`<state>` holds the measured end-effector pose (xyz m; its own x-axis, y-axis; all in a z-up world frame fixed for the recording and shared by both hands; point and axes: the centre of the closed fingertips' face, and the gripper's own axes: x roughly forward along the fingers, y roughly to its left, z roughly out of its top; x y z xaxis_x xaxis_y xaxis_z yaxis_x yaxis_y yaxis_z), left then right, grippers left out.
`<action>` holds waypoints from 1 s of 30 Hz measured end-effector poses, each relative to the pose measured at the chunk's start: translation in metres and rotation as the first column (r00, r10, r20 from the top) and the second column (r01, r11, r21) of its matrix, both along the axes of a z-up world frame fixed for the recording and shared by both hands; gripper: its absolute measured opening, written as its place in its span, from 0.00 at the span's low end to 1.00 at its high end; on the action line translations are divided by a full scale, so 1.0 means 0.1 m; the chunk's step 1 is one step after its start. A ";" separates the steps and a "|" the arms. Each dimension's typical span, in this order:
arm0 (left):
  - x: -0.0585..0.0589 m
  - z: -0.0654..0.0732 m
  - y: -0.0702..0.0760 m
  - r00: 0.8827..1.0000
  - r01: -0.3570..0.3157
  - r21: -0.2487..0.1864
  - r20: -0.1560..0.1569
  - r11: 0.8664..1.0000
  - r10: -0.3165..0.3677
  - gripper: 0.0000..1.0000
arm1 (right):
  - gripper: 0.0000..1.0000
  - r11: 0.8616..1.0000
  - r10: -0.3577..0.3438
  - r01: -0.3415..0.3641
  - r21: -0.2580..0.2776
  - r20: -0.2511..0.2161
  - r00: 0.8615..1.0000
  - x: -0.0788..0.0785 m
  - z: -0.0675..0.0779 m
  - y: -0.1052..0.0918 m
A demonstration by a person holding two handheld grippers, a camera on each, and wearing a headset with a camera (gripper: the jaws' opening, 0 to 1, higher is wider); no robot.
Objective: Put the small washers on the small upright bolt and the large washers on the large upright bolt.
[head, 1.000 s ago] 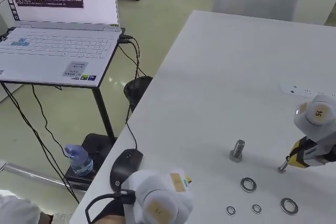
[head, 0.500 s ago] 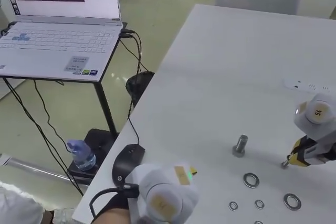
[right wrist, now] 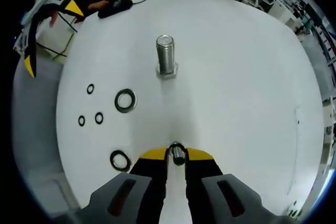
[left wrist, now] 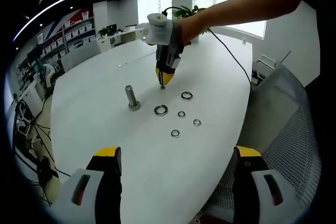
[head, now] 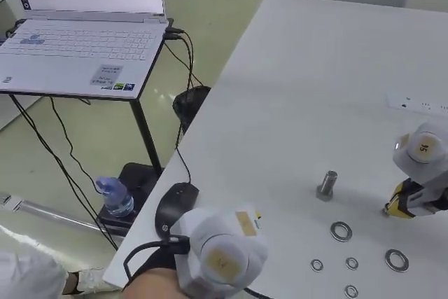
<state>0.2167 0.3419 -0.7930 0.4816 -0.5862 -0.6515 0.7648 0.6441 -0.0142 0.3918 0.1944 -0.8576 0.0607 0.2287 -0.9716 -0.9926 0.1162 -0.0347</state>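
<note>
1. At the right of the white table (head: 294,89), the right gripper (right wrist: 177,157) is clamped on the small grey upright bolt (right wrist: 177,153), its axis vertical; the large silver hex-head bolt (right wrist: 166,56) stands free straight ahead of it.
2. Two large flat steel washers (left wrist: 160,110) and three small steel washers (left wrist: 181,114) lie flat between the grippers, nearer the occupied right one.
3. The left gripper (left wrist: 177,152), jaws spread and empty, faces them from the near edge; it looks the likelier to fetch them.
</note>
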 end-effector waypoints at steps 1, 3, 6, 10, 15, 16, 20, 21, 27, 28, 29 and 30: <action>0.00 0.00 0.00 1.000 0.001 0.001 0.000 1.000 -0.001 0.88 | 0.13 1.000 0.003 -0.003 -0.001 0.001 1.000 0.00 -0.02 0.00; 0.00 0.00 0.00 1.000 -0.001 -0.001 0.000 1.000 0.001 0.88 | 0.13 1.000 -0.002 0.002 -0.003 -0.005 1.000 0.00 -0.04 0.00; 0.00 -0.01 0.00 1.000 -0.004 -0.005 -0.004 1.000 0.004 0.88 | 0.13 1.000 -0.001 0.001 -0.012 0.000 1.000 0.03 -0.08 -0.02; 0.00 -0.01 0.00 1.000 -0.002 -0.005 -0.005 1.000 0.002 0.88 | 0.13 1.000 -0.001 0.001 -0.011 -0.003 1.000 0.03 -0.09 -0.02; 0.00 -0.02 0.01 1.000 -0.006 -0.007 -0.008 1.000 0.006 0.87 | 0.13 1.000 -0.001 0.000 -0.016 -0.006 1.000 0.04 -0.12 -0.02; 0.00 -0.02 0.01 1.000 -0.007 -0.006 -0.009 1.000 0.007 0.87 | 0.13 1.000 0.002 -0.002 -0.015 -0.006 1.000 0.04 -0.12 -0.01; -0.01 -0.03 0.02 1.000 -0.010 -0.002 -0.014 1.000 0.009 0.86 | 0.13 1.000 0.001 -0.001 -0.015 -0.007 1.000 0.04 -0.13 0.00; -0.02 -0.04 0.02 1.000 -0.006 0.001 -0.015 1.000 0.006 0.86 | 0.13 1.000 0.002 -0.002 -0.015 -0.006 1.000 0.03 -0.12 0.00; -0.03 -0.02 0.02 1.000 0.000 -0.006 -0.019 1.000 0.000 0.86 | 0.13 1.000 0.001 -0.001 -0.017 -0.008 1.000 0.02 -0.11 0.02; -0.03 -0.02 0.01 1.000 -0.001 -0.012 -0.019 1.000 0.001 0.86 | 0.13 1.000 -0.006 0.006 -0.015 -0.012 1.000 0.01 -0.11 0.02; -0.03 -0.01 0.01 1.000 -0.001 -0.012 -0.019 1.000 0.001 0.86 | 0.13 1.000 -0.001 0.001 -0.014 -0.014 1.000 0.00 -0.11 0.02; -0.03 -0.02 0.02 1.000 -0.001 -0.009 -0.019 1.000 0.001 0.86 | 0.13 1.000 0.003 -0.004 -0.015 -0.012 1.000 0.00 -0.11 0.02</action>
<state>0.2133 0.3437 -0.7946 0.4697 -0.5920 -0.6549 0.7639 0.6444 -0.0347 0.3923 0.1968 -0.8686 0.0482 0.2143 -0.9756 -0.9934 0.1122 -0.0245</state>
